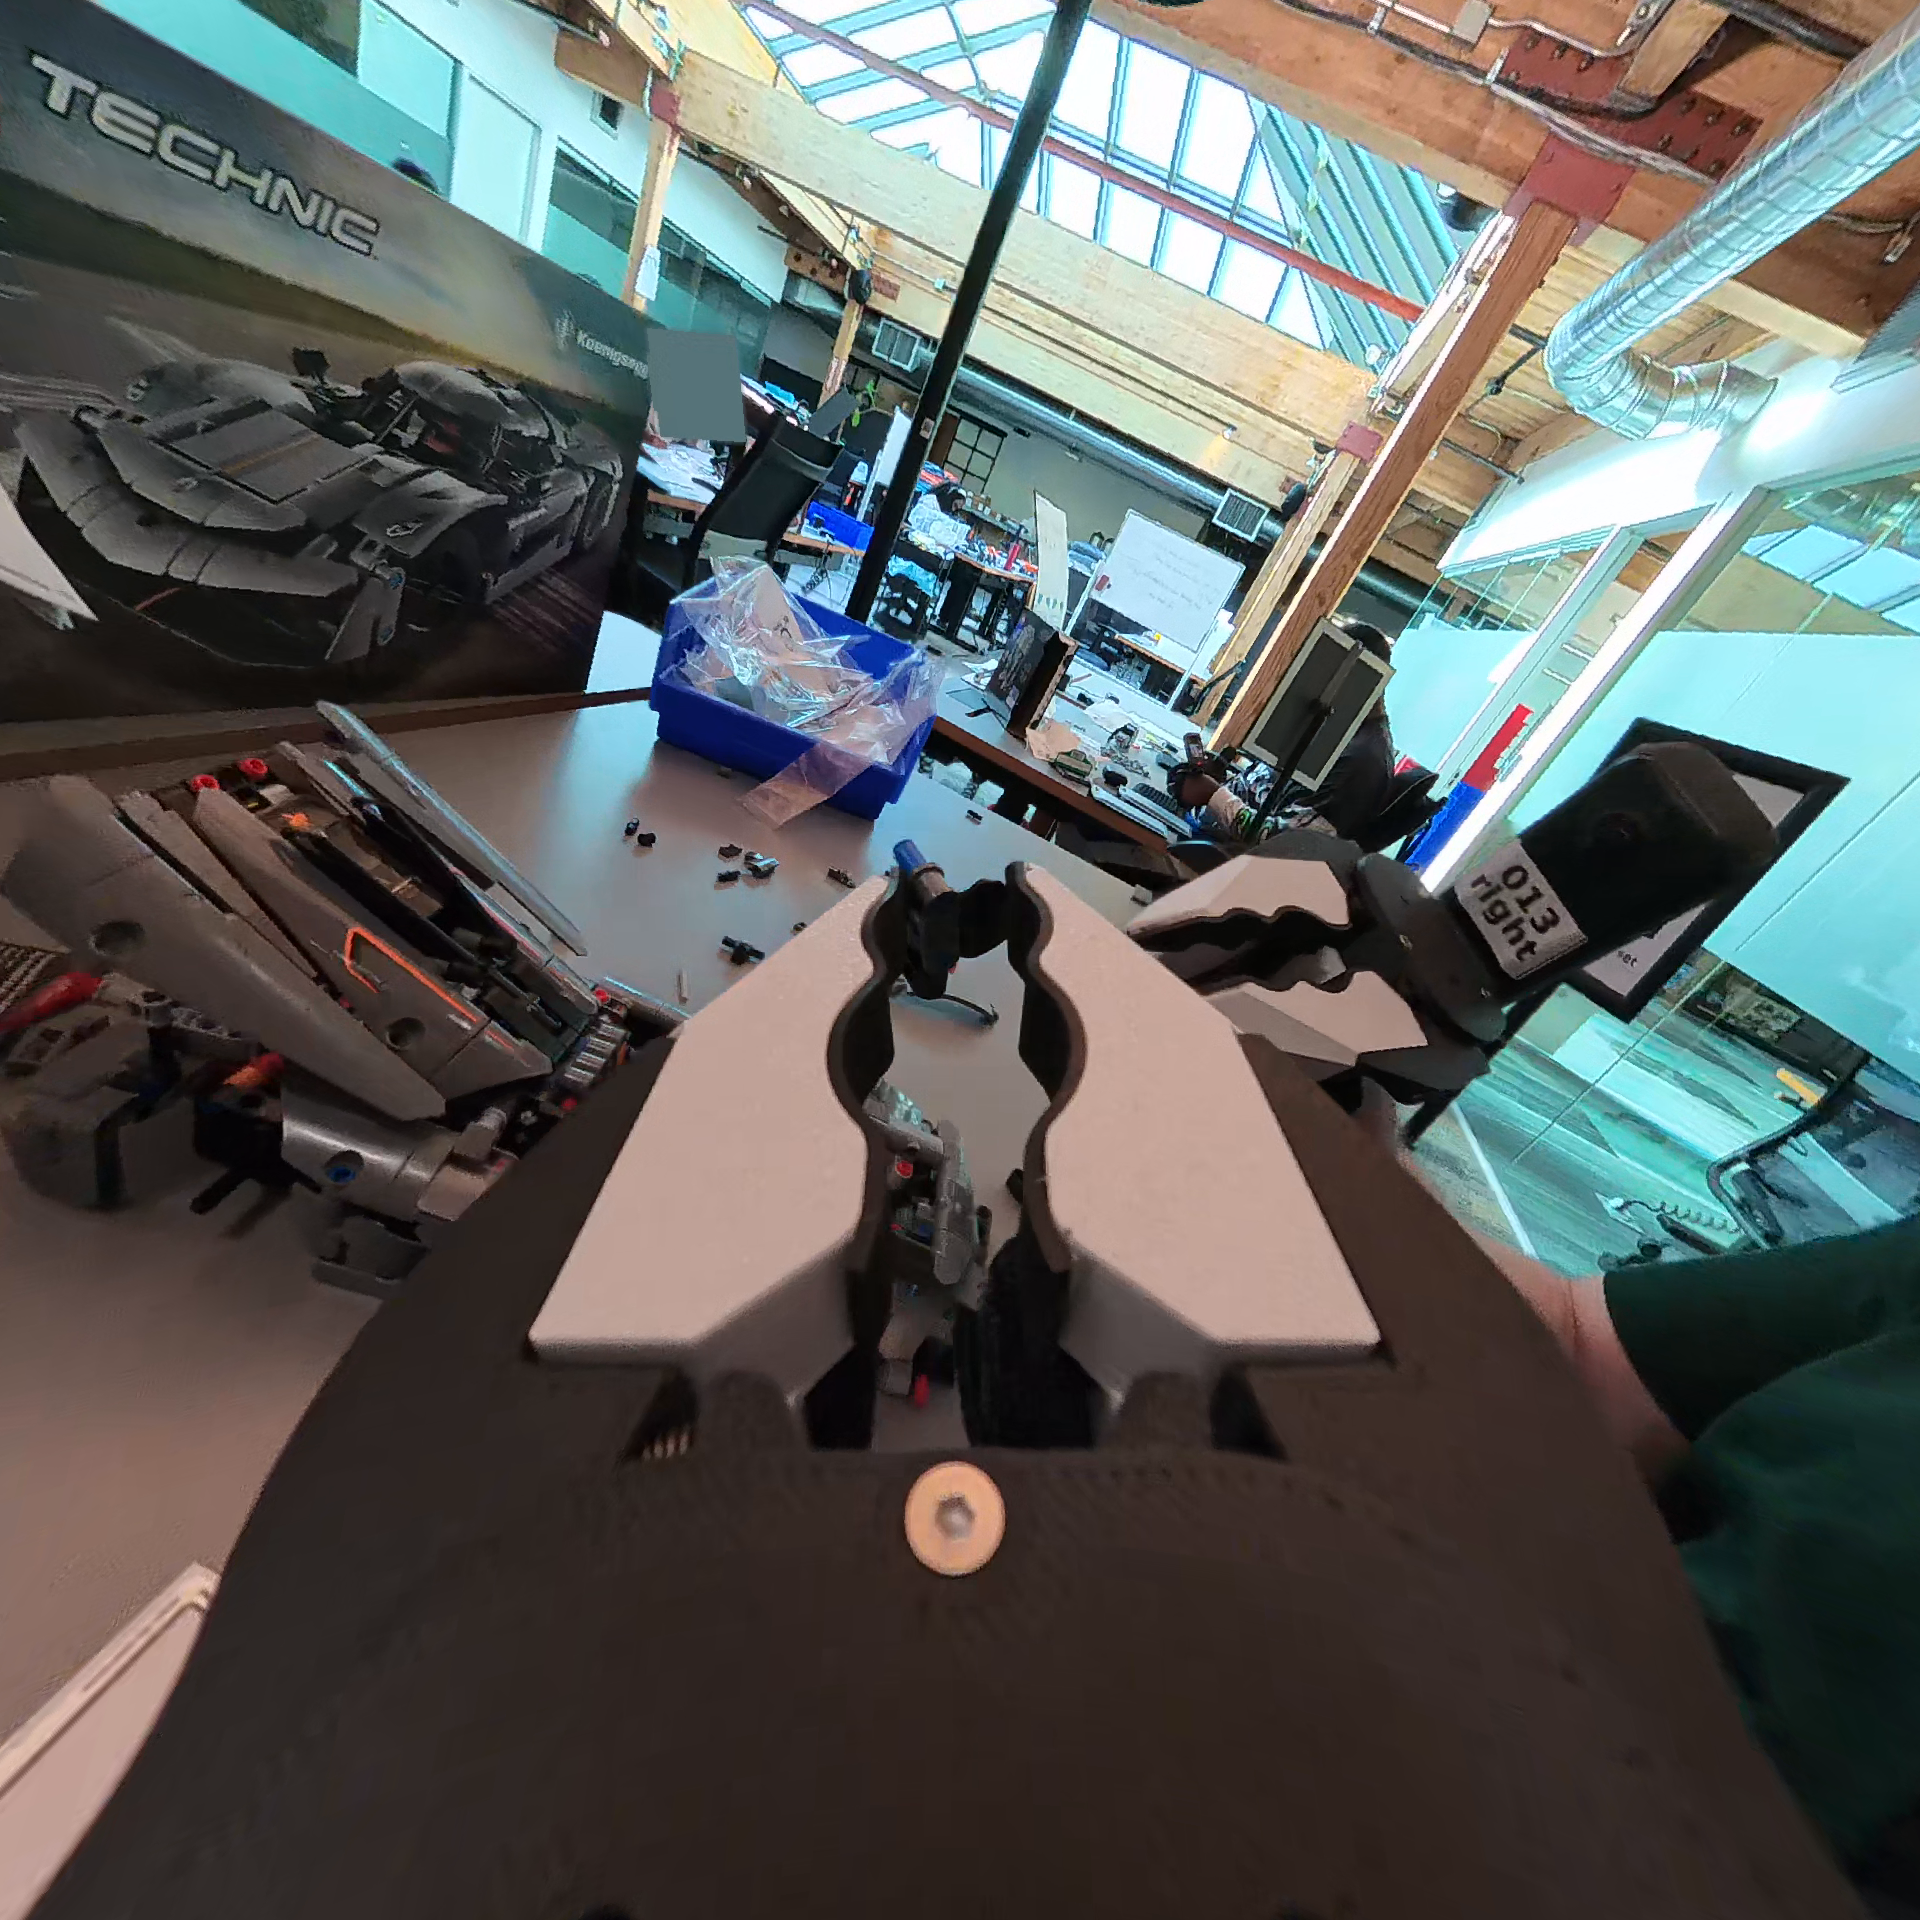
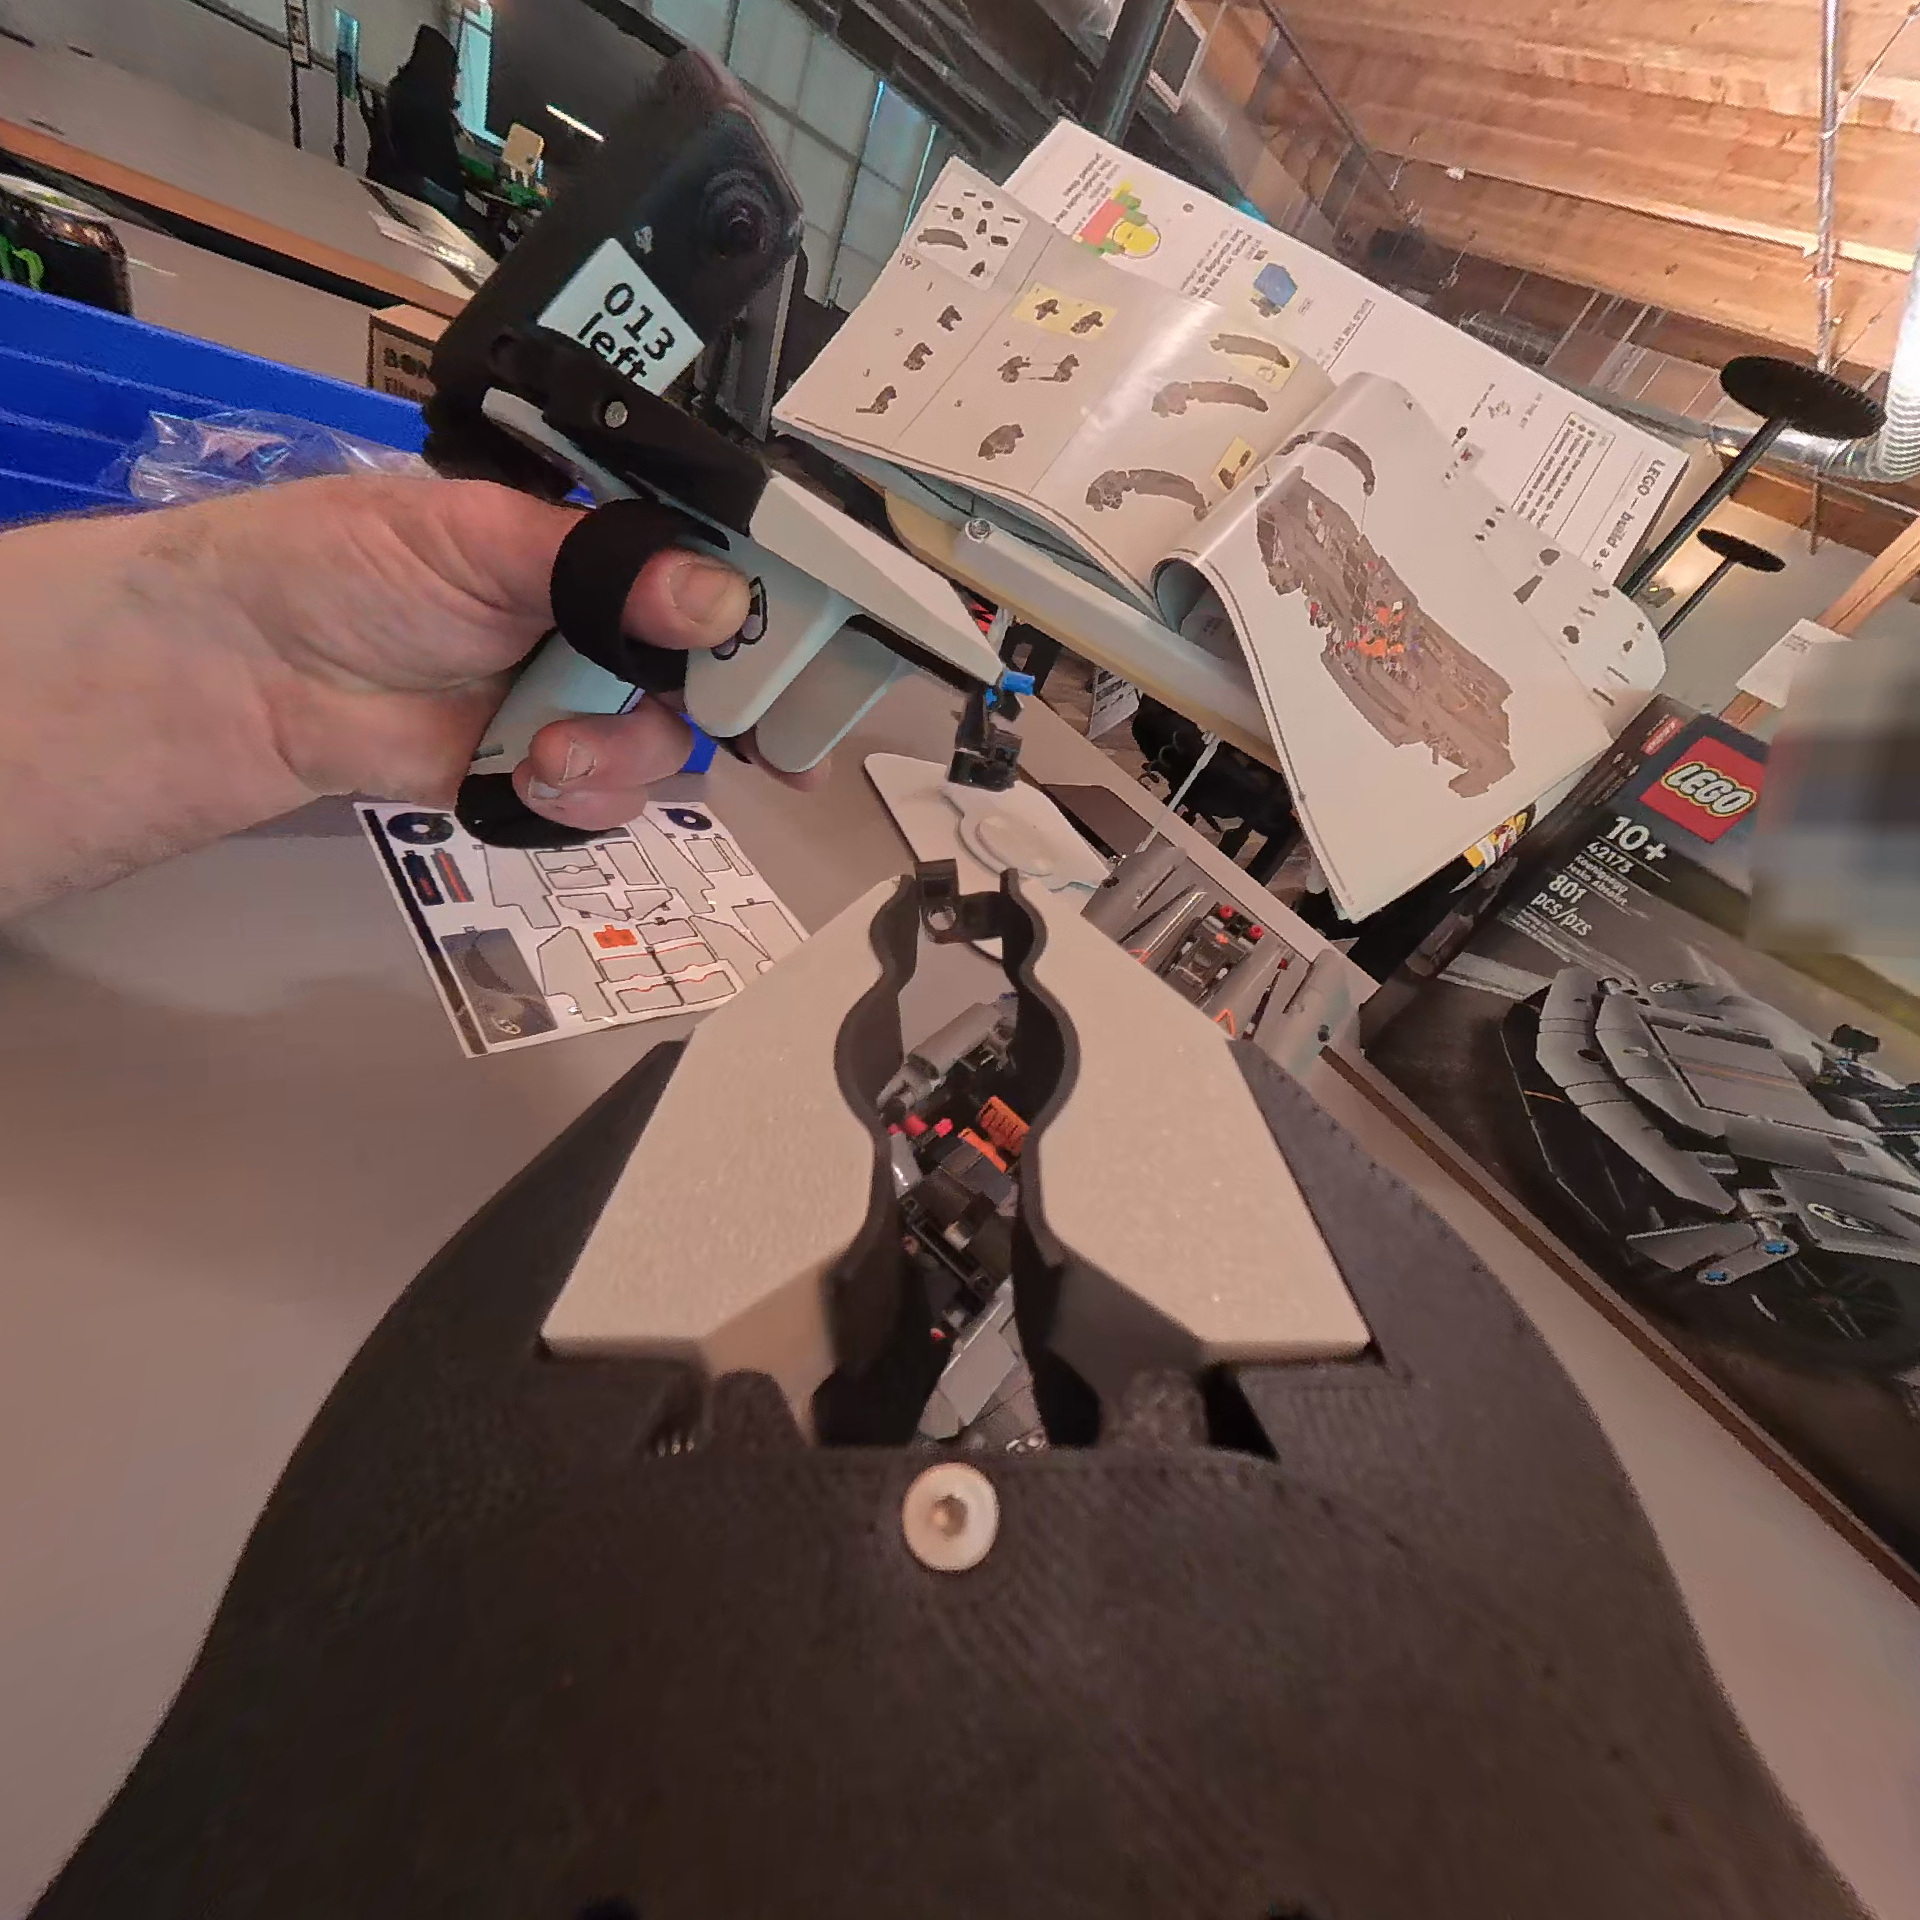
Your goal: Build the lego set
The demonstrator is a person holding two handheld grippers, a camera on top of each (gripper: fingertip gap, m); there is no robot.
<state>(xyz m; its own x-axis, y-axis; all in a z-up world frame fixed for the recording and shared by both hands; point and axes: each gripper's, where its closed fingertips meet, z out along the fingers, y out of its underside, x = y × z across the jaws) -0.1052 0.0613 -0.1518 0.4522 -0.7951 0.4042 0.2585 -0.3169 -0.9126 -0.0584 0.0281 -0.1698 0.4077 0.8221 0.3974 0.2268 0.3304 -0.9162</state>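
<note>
My left gripper point(image 1: 954, 894) is shut on a small black Lego assembly with a blue pin point(image 1: 935, 914) and holds it above the table. It also shows in the right wrist view point(image 2: 992, 681), held by a hand, with the assembly point(image 2: 982, 738) hanging from its tips. My right gripper point(image 2: 956, 899) is shut on a small black connector piece point(image 2: 948, 906), just below and in front of that assembly. The right gripper also shows in the left wrist view point(image 1: 1143, 925), close to the right of my left fingertips. The partly built grey car point(image 1: 312, 987) lies on the table at left.
A blue bin with clear plastic bags point(image 1: 790, 717) stands behind several loose black pieces point(image 1: 743, 864). The set's box point(image 2: 1662, 1091) stands at right, an open instruction booklet point(image 2: 1143, 416) on a stand behind, a sticker sheet point(image 2: 582, 914) on the table. A white spoon-like piece point(image 2: 997, 831) lies below the assembly. My hands' fingertips stand some 7 centimetres from each other. The partly built grey car point(image 1: 312, 987) lies around 15 centimetres away from my left fingertips.
</note>
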